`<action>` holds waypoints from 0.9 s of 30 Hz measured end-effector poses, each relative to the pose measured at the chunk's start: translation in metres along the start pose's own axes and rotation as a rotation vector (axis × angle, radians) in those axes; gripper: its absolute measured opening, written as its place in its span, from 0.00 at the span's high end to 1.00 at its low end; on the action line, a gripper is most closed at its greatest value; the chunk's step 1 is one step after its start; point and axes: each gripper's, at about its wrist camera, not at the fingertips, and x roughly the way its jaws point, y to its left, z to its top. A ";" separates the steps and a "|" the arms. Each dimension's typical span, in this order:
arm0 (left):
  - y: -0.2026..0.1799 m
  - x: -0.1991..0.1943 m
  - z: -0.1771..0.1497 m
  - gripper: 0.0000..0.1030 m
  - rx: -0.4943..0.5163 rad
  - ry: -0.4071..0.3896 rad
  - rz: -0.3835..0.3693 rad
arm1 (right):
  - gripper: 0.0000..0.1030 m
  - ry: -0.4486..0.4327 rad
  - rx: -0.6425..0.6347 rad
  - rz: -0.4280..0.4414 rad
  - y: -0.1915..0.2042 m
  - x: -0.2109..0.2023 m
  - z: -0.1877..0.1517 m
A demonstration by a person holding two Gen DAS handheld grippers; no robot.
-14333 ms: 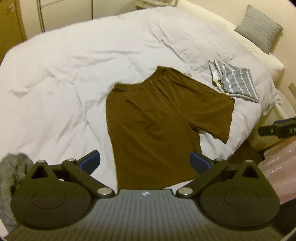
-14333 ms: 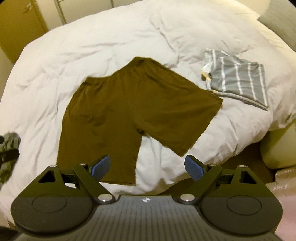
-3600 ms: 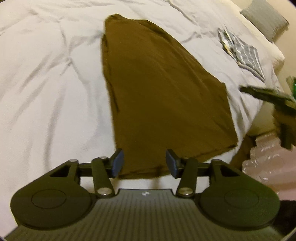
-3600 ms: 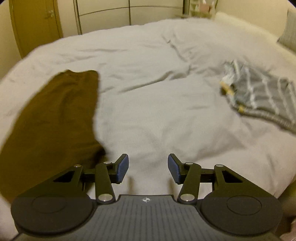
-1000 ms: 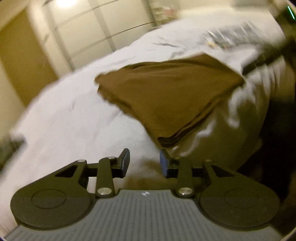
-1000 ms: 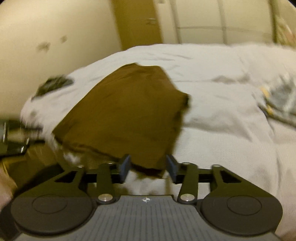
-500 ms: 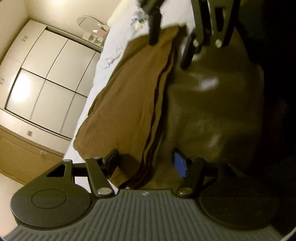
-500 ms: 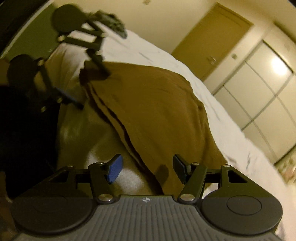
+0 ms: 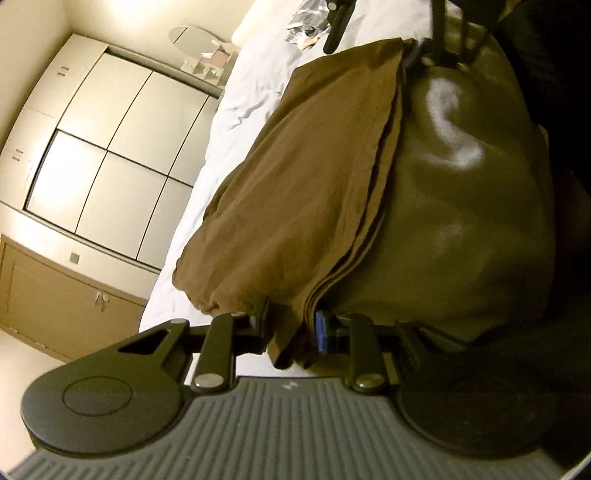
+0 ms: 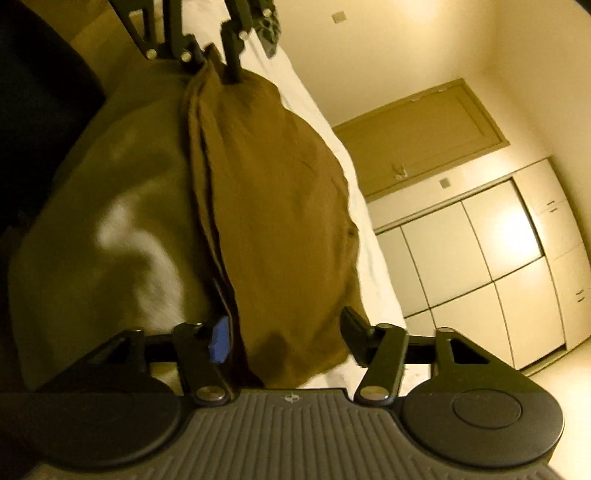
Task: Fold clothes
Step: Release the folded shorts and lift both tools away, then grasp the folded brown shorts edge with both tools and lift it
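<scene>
Both wrist cameras are sitting rolled on their sides, very close to the bed's edge, each looking along the stacked hem of the folded brown shorts (image 9: 303, 177) from opposite ends. They are facing one another, so each is catching the other gripper at the top of its frame. Both are also sharing the white duvet (image 9: 243, 92) and the panelled wardrobe (image 10: 480, 240) beyond.

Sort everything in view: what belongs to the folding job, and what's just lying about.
Job in hand:
brown shorts, folded in layers
left tool, shut on one corner
right tool, open around another corner
white duvet beneath them

Lying about:
striped grey garment
dark cloth at the bed's edge
</scene>
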 end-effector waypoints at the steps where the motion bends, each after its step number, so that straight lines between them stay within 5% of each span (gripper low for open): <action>1: 0.003 0.000 0.001 0.93 -0.007 -0.007 -0.008 | 0.80 -0.001 0.000 0.012 -0.003 0.001 -0.001; 3: 0.013 -0.003 0.002 0.95 -0.028 -0.037 -0.004 | 1.00 -0.008 -0.004 0.029 -0.010 0.001 -0.002; 11: 0.075 -0.048 0.015 0.96 -0.158 -0.125 -0.072 | 1.00 -0.068 0.037 0.000 -0.073 -0.032 0.016; 22: 0.043 -0.160 0.017 0.96 -0.237 -0.166 -0.313 | 1.00 -0.036 0.075 0.150 -0.061 -0.145 0.006; 27: 0.053 -0.174 0.018 0.96 -0.292 -0.179 -0.314 | 1.00 -0.035 0.064 0.157 -0.073 -0.169 0.002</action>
